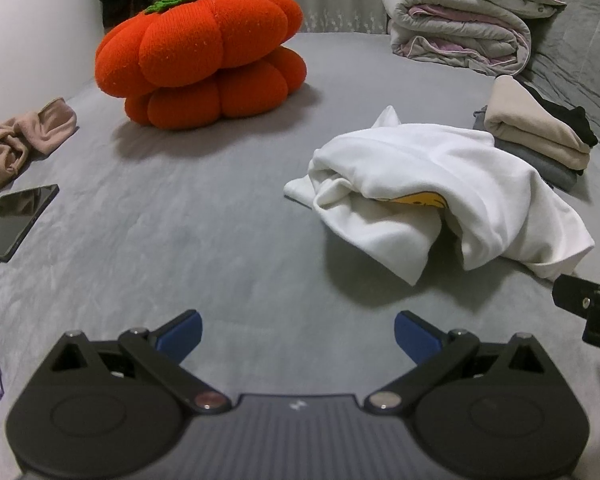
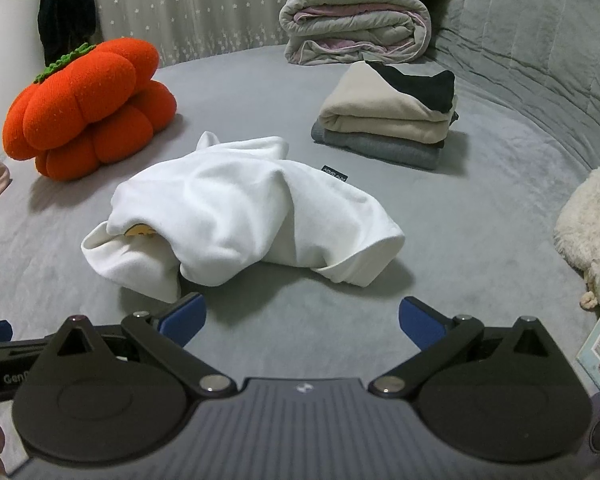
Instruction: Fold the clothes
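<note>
Two handheld grippers hover over a grey bed with their tongs spread wide and holding nothing. At far left lies a crumpled beige cloth beside a dark tablet, with an orange pumpkin cushion behind. The left gripper faces bare sheet; the right gripper points at a rumpled white garment, heaped centre-right, apparently next for folding. Far right, a stack of folded clothes sits apart, seemingly finished pieces kept clear of the working space.

"Gen" partly legible on left tongs; rest cut off.
</note>
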Tool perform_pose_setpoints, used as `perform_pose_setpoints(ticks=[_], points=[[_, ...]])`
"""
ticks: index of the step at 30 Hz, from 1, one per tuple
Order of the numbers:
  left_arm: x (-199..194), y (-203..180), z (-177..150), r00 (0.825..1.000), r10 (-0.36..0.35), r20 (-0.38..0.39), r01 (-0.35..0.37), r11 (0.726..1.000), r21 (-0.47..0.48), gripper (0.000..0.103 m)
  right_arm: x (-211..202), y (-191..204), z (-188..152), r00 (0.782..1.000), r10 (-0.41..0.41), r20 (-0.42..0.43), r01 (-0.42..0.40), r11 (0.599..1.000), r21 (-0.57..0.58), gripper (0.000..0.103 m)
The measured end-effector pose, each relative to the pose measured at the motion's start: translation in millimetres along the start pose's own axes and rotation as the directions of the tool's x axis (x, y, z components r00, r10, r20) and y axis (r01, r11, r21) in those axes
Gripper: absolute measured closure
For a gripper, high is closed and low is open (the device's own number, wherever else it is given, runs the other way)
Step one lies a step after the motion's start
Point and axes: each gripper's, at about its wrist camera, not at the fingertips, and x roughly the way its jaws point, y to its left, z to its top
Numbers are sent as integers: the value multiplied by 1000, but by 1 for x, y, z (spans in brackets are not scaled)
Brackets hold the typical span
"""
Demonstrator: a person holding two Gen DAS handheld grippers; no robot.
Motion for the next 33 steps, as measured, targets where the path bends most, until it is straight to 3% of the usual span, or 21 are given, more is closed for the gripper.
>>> perform_pose_setpoints(ticks=[33], points=[[4,2,1,1000,6,-13,-6,1000,-12,1,1,-2,0,1000,7,-21,-7,1000,8,0]])
